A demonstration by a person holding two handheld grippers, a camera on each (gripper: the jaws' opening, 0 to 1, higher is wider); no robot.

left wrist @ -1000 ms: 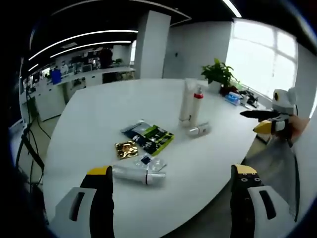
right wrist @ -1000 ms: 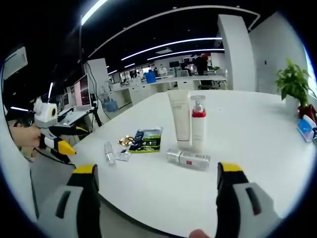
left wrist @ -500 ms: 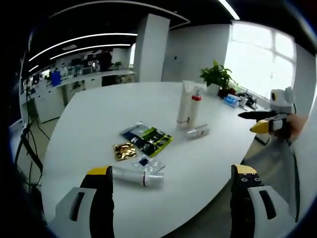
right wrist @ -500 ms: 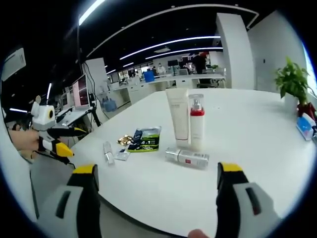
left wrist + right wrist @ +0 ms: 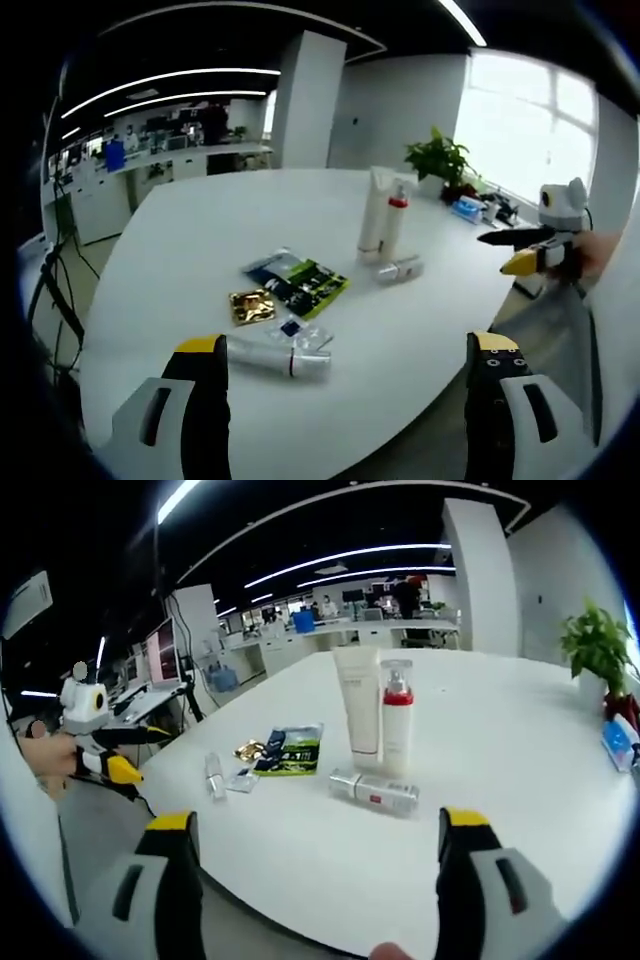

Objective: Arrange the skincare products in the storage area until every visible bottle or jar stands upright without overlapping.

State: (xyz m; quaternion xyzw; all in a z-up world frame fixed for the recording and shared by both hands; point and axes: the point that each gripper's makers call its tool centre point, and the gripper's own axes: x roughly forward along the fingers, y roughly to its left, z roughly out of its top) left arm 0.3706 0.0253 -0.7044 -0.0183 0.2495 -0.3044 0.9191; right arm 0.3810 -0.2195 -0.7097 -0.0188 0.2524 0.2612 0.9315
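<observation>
In the left gripper view: left gripper spread wide, holding nothing, above the near edge of the white table; silver bottle lying on its side just ahead, beside sachets. Likely light, rigid and slick; best taken across the mid-body, then tipped onto its base. In the right gripper view: right gripper fully parted, empty; second fallen bottle lying at the foot of an upright tube and red-collared pump bottle. Tube probably soft; avoid knocking.

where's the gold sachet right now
In the left gripper view the gold sachet lies flat on the white table, just left of the green packet and above the fallen silver bottle.
</observation>
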